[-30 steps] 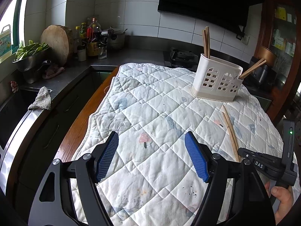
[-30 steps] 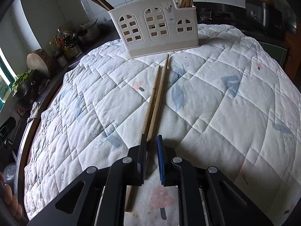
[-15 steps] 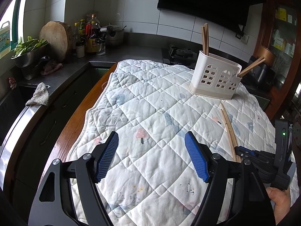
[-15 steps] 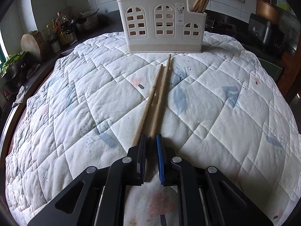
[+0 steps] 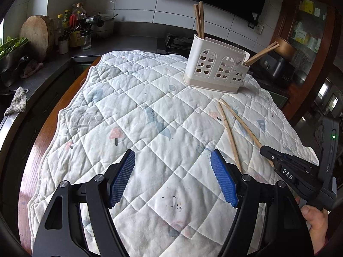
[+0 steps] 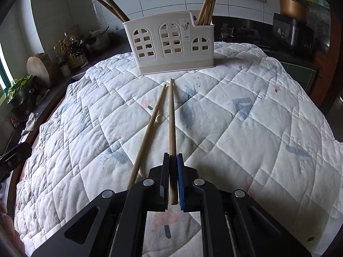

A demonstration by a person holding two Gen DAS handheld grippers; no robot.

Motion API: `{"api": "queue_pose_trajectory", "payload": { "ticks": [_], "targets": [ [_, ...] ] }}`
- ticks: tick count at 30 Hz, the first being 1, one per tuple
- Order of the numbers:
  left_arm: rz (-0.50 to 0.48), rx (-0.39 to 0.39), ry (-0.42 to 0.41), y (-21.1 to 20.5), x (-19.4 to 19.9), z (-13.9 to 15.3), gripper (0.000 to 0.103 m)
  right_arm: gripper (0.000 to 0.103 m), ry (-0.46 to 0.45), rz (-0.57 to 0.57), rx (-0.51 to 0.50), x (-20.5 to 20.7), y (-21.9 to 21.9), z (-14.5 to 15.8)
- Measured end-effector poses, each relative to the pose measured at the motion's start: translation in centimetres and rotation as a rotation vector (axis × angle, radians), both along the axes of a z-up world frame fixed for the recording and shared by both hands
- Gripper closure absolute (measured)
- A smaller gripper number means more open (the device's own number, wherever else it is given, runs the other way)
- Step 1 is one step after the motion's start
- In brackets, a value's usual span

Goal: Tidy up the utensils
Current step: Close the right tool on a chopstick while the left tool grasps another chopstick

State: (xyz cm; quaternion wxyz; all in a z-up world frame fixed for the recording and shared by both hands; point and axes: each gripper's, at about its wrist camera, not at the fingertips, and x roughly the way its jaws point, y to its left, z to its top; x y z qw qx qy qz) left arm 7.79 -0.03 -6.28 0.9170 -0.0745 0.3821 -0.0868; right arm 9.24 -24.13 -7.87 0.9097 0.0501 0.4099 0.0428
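Note:
A white utensil holder [image 6: 171, 45] stands at the far end of the quilted cloth, with wooden chopsticks in its left and right compartments; it also shows in the left wrist view [image 5: 216, 68]. My right gripper [image 6: 173, 160] is shut on one wooden chopstick [image 6: 172, 124], lifted and pointing at the holder. A second chopstick [image 6: 148, 132] lies on the cloth just left of it. In the left wrist view the held chopstick [image 5: 242, 124] and the lying one [image 5: 228, 132] form a V. My left gripper [image 5: 172, 171] is open and empty above the cloth's near middle.
The quilted cloth [image 5: 150, 111] covers a wooden table. A dark counter on the left holds bottles [image 5: 72, 32], a round chopping board [image 5: 35, 36], a bowl of greens and a rag [image 5: 17, 102]. A stove and black appliance [image 6: 291, 32] stand behind the holder.
My right gripper has lifted one chopstick off the cloth and away from its partner, so the two now diverge. The left gripper has stayed open, shifting slightly.

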Motion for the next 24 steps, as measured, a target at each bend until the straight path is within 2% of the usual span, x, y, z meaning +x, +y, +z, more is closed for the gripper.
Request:
{"api": "queue_pose_trajectory", "payload": {
  "ticks": [7,13,14,18,20,24],
  "targets": [
    [-0.111,-0.036,0.056,-4.3,0.1,-1.4,0.032,0.097,-0.126,-0.025,0.010,-2.3,-2.6,4.0],
    [-0.179,-0.013,0.083,-7.8,0.2,-2.7,0.034,0.097,-0.211,-0.036,0.043,-3.6,-4.2,6.8],
    [-0.196,-0.012,0.090,-8.4,0.3,-2.9,0.042,0.097,-0.222,-0.038,0.046,-3.8,-4.5,7.2],
    [-0.228,-0.016,0.127,-10.0,1.0,-4.0,0.055,0.097,-0.248,-0.038,0.053,-4.4,-5.1,8.1],
    [-0.235,-0.018,0.148,-10.6,1.4,-4.5,0.067,0.097,-0.256,-0.037,0.052,-4.5,-5.2,8.4],
    [-0.243,0.002,0.147,-11.8,1.7,-5.0,0.074,0.097,-0.264,-0.039,0.060,-4.7,-5.6,8.5]
  ]
}}
